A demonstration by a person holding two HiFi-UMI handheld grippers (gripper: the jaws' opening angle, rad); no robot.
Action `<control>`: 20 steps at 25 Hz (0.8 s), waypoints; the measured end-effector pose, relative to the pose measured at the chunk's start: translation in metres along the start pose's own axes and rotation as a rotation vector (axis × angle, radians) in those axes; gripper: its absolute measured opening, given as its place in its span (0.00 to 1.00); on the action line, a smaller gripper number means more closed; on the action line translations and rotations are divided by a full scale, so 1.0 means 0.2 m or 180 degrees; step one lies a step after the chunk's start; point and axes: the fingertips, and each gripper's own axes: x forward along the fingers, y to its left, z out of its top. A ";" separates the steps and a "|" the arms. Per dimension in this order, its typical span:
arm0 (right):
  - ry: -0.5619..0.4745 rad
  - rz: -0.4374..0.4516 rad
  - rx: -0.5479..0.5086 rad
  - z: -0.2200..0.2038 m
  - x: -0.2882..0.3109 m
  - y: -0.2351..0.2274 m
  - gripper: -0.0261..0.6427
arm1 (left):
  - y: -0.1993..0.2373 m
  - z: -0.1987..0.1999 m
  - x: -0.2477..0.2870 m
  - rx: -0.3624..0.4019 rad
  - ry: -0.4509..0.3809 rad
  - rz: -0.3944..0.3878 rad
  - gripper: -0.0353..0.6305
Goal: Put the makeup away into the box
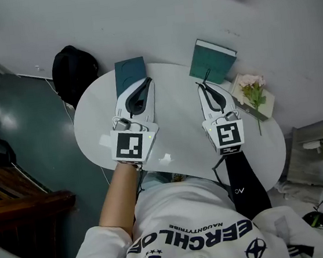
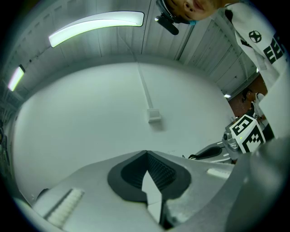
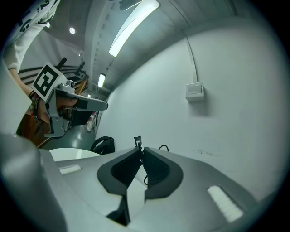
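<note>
A teal rectangular box point(image 1: 211, 61) is lying on the round white counter point(image 1: 175, 97), just ahead of the right hand-held gripper point(image 1: 199, 84), whose jaws are pressing together on a thin black wire point(image 3: 137, 141). The left hand-held gripper point(image 1: 148, 80) is hovering, jaws pressed together and empty, a dark teal flat box point(image 1: 129, 72) lying beyond its tips.

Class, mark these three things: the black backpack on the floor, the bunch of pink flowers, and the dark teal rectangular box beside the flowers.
Black backpack point(image 1: 74, 69), head view, middle of its rounded body.
Pink flowers point(image 1: 250, 82), head view, on the blossoms.
Dark teal rectangular box point(image 1: 212, 62), head view, centre of its top face.
</note>
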 end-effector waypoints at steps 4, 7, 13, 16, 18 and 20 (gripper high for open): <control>0.0025 0.0042 -0.0068 -0.01 0.01 0.02 0.12 | 0.02 0.01 -0.02 0.0021 -0.0002 0.0022 0.06; 0.0027 0.0103 -0.0046 0.00 0.03 0.05 0.12 | 0.06 -0.01 -0.04 0.0045 0.0046 0.0096 0.06; 0.0024 0.0354 -0.0061 0.01 0.14 0.21 0.12 | 0.18 0.02 -0.13 0.0117 0.0041 0.0253 0.06; 0.0001 0.0507 -0.0057 0.02 0.19 0.32 0.12 | 0.25 0.00 -0.20 0.0136 0.0095 0.0385 0.06; -0.0014 0.0611 -0.0053 0.04 0.23 0.39 0.12 | 0.31 -0.01 -0.26 0.0134 0.0133 0.0477 0.06; -0.0032 0.0709 -0.0064 0.06 0.26 0.46 0.12 | 0.37 -0.01 -0.31 0.0138 0.0158 0.0555 0.06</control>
